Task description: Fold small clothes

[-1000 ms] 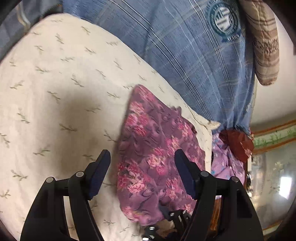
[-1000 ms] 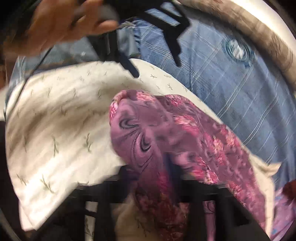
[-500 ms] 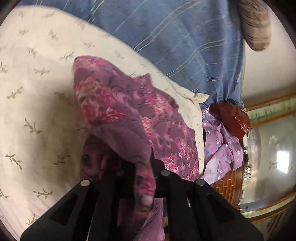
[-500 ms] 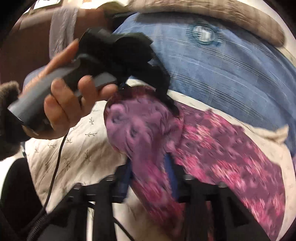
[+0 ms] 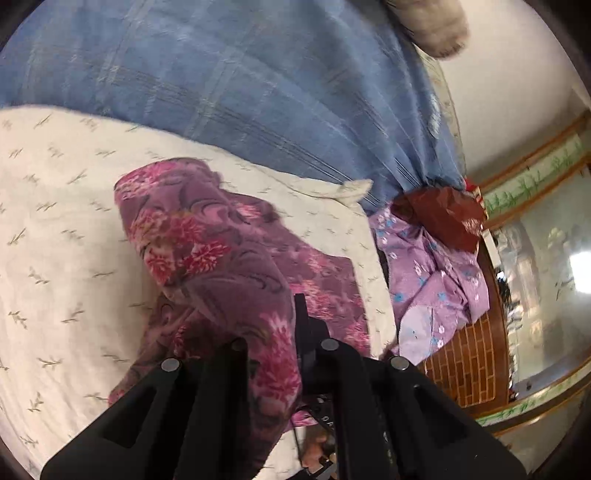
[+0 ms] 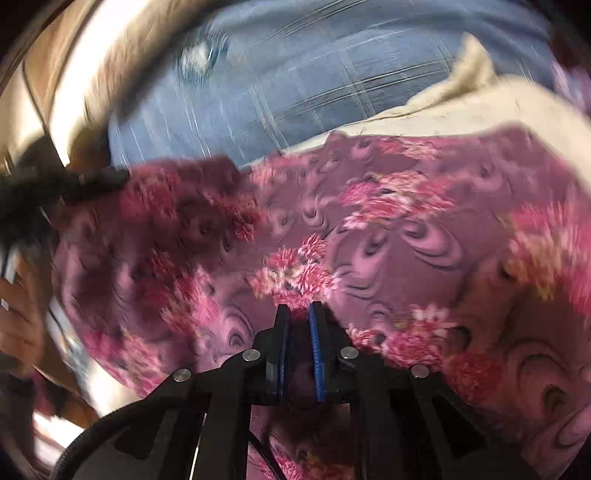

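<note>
A purple garment with pink flowers (image 5: 192, 236) lies partly on the cream leaf-print sheet (image 5: 55, 221). Its near end is lifted and folded over my left gripper (image 5: 280, 332), which is shut on it. The cloth hides most of the fingers. In the right wrist view the same garment (image 6: 388, 229) fills the frame, spread wide and blurred. My right gripper (image 6: 297, 308) has its blue pads closing almost together on a fold at the near edge. The left gripper shows there as a dark blur (image 6: 74, 184) at the garment's left corner.
A blue plaid blanket (image 5: 240, 74) covers the bed beyond the cream sheet. At the right bed edge lie a crumpled lilac flowered cloth (image 5: 432, 280) and a dark red bag (image 5: 443, 214). A wooden frame with a brick pattern (image 5: 469, 362) stands below them, and a furry cushion (image 5: 436, 26) lies far off.
The left gripper closed on the garment's near end and lifted it back over itself. The right gripper opened around the cloth, closed on it and swung sideways, spreading the garment.
</note>
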Demonstrator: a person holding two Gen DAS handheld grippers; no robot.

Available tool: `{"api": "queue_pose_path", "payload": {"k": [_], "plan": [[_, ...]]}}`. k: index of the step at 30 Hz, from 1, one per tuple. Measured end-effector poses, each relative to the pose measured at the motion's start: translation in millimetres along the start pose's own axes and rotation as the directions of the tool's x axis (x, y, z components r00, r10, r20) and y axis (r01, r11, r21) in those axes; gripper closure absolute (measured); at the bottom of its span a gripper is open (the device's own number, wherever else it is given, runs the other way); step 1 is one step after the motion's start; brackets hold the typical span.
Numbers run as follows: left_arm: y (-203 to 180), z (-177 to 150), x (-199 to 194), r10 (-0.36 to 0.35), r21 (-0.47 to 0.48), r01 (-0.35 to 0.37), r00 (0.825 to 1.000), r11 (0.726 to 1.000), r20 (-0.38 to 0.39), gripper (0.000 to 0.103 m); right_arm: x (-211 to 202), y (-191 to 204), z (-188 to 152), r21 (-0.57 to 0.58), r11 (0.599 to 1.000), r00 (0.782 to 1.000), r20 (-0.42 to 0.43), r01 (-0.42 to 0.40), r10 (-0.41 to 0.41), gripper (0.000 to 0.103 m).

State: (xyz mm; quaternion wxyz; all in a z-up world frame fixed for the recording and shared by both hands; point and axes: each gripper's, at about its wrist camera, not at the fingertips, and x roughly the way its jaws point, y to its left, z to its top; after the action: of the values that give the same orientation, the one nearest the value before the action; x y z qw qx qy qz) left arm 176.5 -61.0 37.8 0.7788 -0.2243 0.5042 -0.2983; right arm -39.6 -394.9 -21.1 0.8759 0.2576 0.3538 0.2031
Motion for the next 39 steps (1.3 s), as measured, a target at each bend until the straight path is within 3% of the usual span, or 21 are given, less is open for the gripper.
{"api": "queue_pose_path", "payload": {"k": [7, 11, 14, 15, 18, 20, 21, 22, 25, 29, 32, 35, 39], "plan": [[-87, 4, 50, 0.061, 0.131, -0.052, 0.996, 0.99, -0.071, 0.097, -15, -18, -5, 0.089, 0.992, 0.996, -0.018, -0.09, 0.092, 0.094], [-130, -4, 108, 0.091, 0.196, -0.058, 0.982, 0.979, -0.163, 0.097, -60, -40, -18, 0.123, 0.988, 0.995, 0.026, -0.095, 0.092, 0.092], [-157, -25, 162, 0.137, 0.24, -0.075, 0.958, 0.968, -0.251, 0.095, -103, -66, -38, 0.152, 0.988, 0.996, 0.08, -0.038, 0.026, 0.09], [-164, -33, 181, 0.166, 0.26, -0.092, 0.946, 0.961, -0.278, 0.094, -111, -77, -44, 0.188, 0.98, 0.994, 0.096, -0.071, 0.054, 0.09], [-177, -54, 222, 0.212, 0.263, -0.112, 0.896, 0.958, -0.391, 0.091, -122, -103, -54, 0.28, 0.948, 0.985, 0.121, -0.15, 0.12, 0.091], [-191, -65, 231, 0.249, 0.275, -0.129, 0.848, 0.953, -0.468, 0.09, -120, -112, -53, 0.305, 0.933, 0.979, 0.128, -0.19, 0.158, 0.091], [-198, -67, 229, 0.268, 0.299, -0.135, 0.842, 0.945, -0.468, 0.089, -118, -115, -52, 0.312, 0.929, 0.978, 0.127, -0.198, 0.166, 0.091], [-210, -68, 219, 0.292, 0.342, -0.143, 0.85, 0.929, -0.438, 0.088, -117, -116, -51, 0.313, 0.928, 0.977, 0.127, -0.203, 0.171, 0.091], [-232, -60, 176, 0.27, 0.393, -0.126, 0.902, 0.911, -0.336, 0.076, -116, -123, -53, 0.328, 0.917, 0.972, 0.136, -0.227, 0.192, 0.091], [-223, -42, 110, 0.189, 0.338, -0.101, 0.953, 0.936, -0.238, 0.052, -127, -132, -60, 0.348, 0.906, 0.969, 0.135, -0.241, 0.206, 0.091], [-194, -35, 74, 0.187, 0.301, -0.127, 0.966, 0.945, -0.179, 0.047, -131, -132, -58, 0.353, 0.907, 0.973, 0.12, -0.228, 0.198, 0.091], [-150, -42, 53, 0.223, 0.271, -0.177, 0.964, 0.946, -0.148, 0.039, -156, -128, -53, 0.342, 0.925, 0.98, 0.168, -0.163, 0.111, 0.083], [-77, -60, 41, 0.127, 0.116, -0.107, 0.974, 0.988, -0.186, 0.039, -197, -102, -17, 0.19, 0.979, 0.974, 0.225, -0.079, 0.035, 0.067]]}}
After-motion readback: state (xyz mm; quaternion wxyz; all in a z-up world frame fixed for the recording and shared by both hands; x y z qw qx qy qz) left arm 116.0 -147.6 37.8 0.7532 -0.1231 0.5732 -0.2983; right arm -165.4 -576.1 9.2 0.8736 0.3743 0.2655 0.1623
